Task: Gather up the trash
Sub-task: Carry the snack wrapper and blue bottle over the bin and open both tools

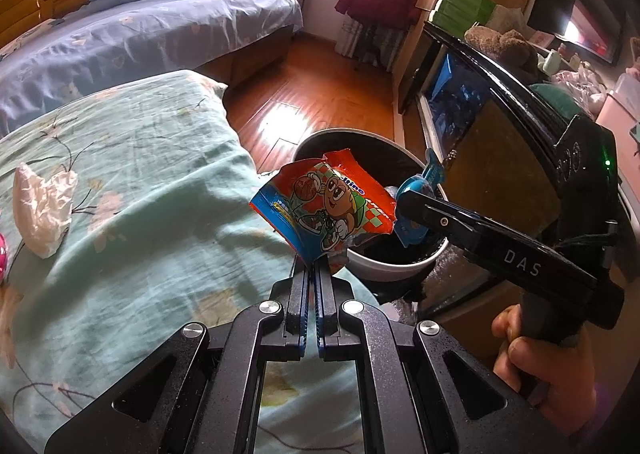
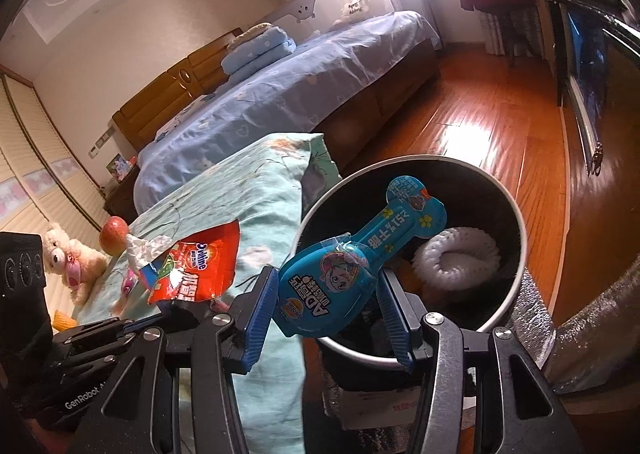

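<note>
Left gripper (image 1: 313, 268) clamped the orange crinkly snack wrapper (image 1: 324, 210); right gripper (image 2: 326, 294), half-open, held the blue bone-shaped plastic packet (image 2: 352, 266) over the round black bin (image 2: 516, 214), lower right.

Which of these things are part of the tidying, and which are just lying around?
Part of the job:
- red-and-blue cartoon snack wrapper, in left gripper
- blue bone-shaped plastic package, in right gripper
- round black bin
- crumpled white tissue

Lying about:
- red apple
- cream teddy bear

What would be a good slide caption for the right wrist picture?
Right hand-held gripper holds a blue snack package over the dark trash bin beside the bed.
</note>
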Demonstrator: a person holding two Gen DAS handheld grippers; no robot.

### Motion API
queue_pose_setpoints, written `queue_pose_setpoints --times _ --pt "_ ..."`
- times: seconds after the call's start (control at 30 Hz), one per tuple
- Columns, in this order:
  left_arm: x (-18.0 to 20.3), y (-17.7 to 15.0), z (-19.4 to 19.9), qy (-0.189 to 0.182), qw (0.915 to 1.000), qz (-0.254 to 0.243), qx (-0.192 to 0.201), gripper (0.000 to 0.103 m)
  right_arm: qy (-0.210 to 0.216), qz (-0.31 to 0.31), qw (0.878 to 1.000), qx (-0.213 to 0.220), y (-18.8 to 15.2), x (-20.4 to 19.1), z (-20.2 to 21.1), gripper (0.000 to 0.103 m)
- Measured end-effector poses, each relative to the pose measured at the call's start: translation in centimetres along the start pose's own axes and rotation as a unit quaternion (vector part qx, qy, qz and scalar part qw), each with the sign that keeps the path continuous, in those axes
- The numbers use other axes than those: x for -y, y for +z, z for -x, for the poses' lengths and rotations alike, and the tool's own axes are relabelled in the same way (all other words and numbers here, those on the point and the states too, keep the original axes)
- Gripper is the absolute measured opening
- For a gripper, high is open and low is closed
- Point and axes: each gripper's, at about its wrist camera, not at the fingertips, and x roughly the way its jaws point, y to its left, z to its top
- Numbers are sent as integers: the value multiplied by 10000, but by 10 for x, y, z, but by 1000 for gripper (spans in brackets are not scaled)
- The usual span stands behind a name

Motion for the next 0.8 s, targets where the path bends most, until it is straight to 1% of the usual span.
queue_pose_setpoints --times 0.8 --pt "10 14 -24 -70 9999 -46 -146 2 -183 -14 9998 -56 12 19 -10 51"
